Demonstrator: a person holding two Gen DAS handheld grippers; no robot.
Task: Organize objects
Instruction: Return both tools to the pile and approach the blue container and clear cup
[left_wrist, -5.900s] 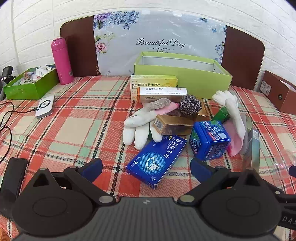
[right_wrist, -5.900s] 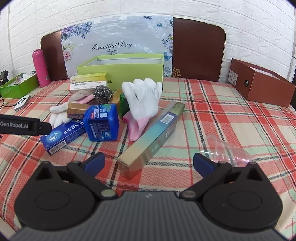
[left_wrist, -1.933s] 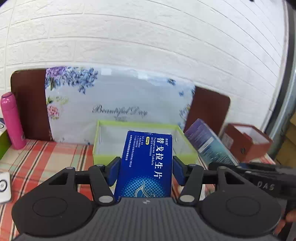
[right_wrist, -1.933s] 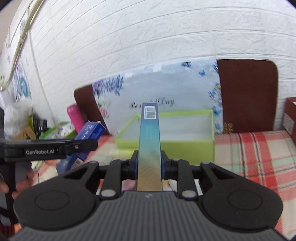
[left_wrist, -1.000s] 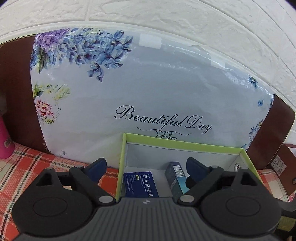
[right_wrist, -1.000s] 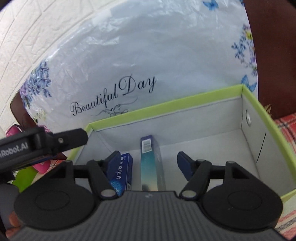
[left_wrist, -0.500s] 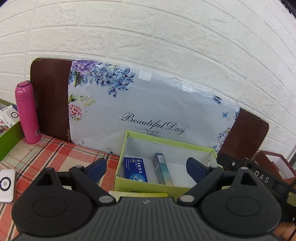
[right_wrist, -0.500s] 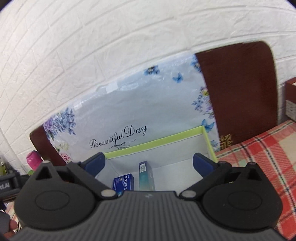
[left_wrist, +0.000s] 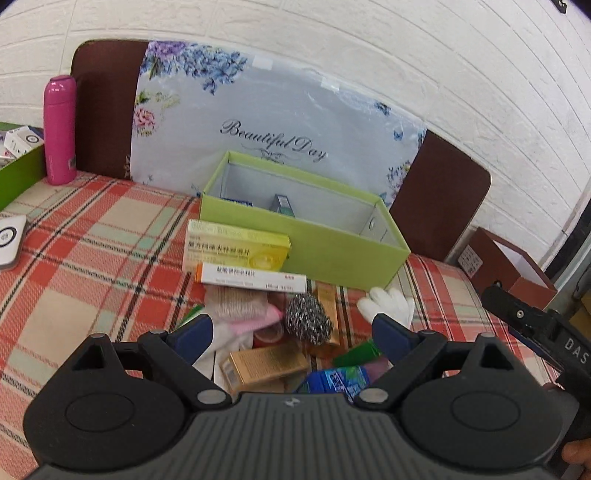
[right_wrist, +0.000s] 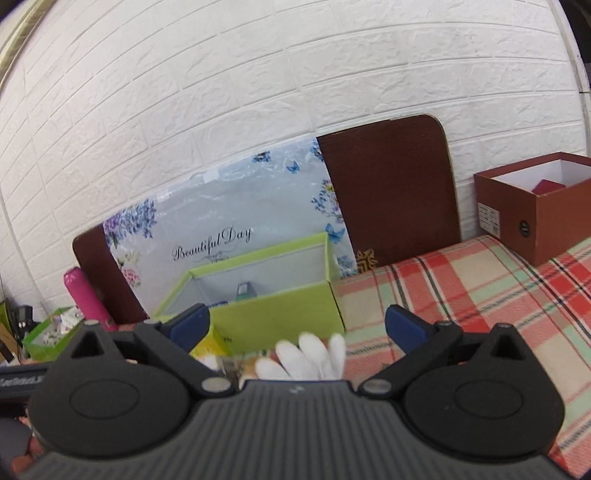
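The lime green box (left_wrist: 332, 254) (right_wrist: 280, 302) stands at the back of the plaid table. Inside it I see the tops of a blue medicine box (left_wrist: 238, 201) and a teal carton (left_wrist: 282, 205) (right_wrist: 245, 290). My left gripper (left_wrist: 291, 332) is open and empty above the pile: a yellow medicine box (left_wrist: 236, 247), a white and orange box (left_wrist: 255, 277), a steel scourer (left_wrist: 308, 319), a gold box (left_wrist: 267, 365), a blue packet (left_wrist: 340, 380) and white gloves (left_wrist: 388, 304) (right_wrist: 303, 356). My right gripper (right_wrist: 295, 326) is open and empty, back from the green box.
A pink bottle (left_wrist: 59, 129) and a dark green tray (left_wrist: 18, 173) stand at the far left, with a white device (left_wrist: 9, 238) on the cloth. A brown box (right_wrist: 535, 206) sits at the right. A floral board (left_wrist: 277, 122) leans on the wall.
Both grippers have drawn back from the green box, leaving the blue box and teal carton inside. The right jaws have spread wider. The pile has come back into the left view.
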